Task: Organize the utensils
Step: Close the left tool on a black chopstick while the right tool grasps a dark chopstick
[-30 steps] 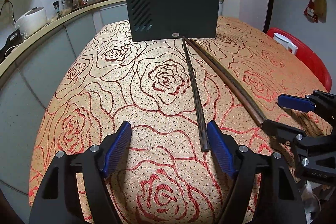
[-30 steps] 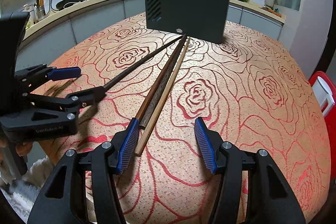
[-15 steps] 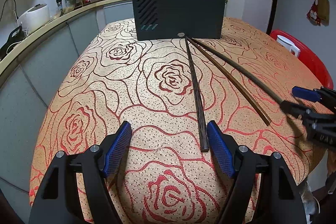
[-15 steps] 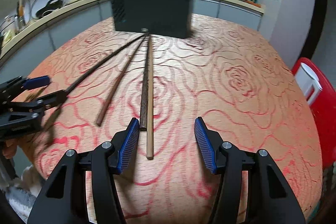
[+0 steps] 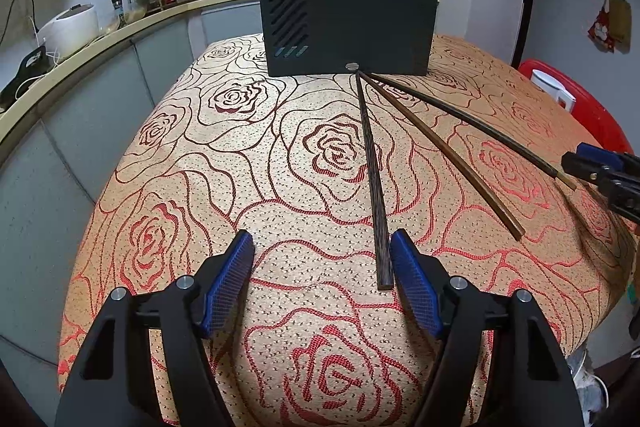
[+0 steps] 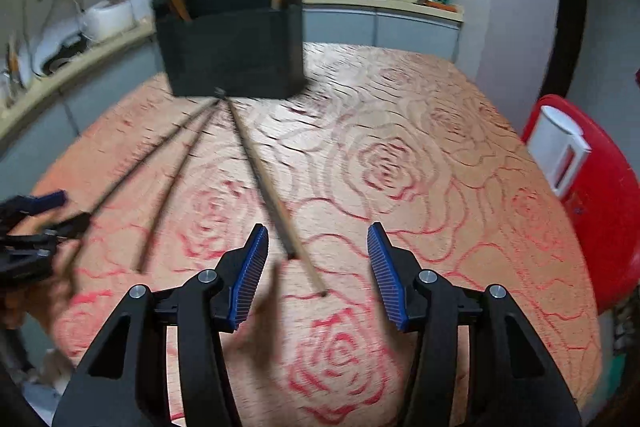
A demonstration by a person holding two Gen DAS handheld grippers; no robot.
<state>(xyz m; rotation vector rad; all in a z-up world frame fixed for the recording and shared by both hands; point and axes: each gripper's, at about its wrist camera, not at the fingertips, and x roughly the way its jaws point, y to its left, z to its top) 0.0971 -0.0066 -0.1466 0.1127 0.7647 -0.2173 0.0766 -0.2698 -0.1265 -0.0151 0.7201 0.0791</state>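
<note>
A dark utensil holder [image 5: 348,27] stands at the table's far side with several chopsticks in it; it also shows in the right wrist view [image 6: 234,53]. Loose chopsticks fan out from its base. A dark chopstick [image 5: 374,183] ends just inside my left gripper's [image 5: 322,283] right finger; the gripper is open and empty. A brown chopstick [image 5: 444,155] and a thin dark one [image 5: 480,127] lie to the right. My right gripper [image 6: 316,267] is open, with a light wooden chopstick [image 6: 276,203] ending between its fingers. The right wrist view is blurred.
The rose-patterned tablecloth [image 5: 200,187] covers a round table. A red stool with a white object [image 6: 592,179] stands at the right. A curved kitchen counter [image 5: 80,43] with appliances runs behind on the left. The other gripper [image 5: 608,179] shows at the right edge.
My right gripper has swung to the right around the table, so the chopsticks now fan to its left and the light one lies between its fingers. The left gripper has barely moved.
</note>
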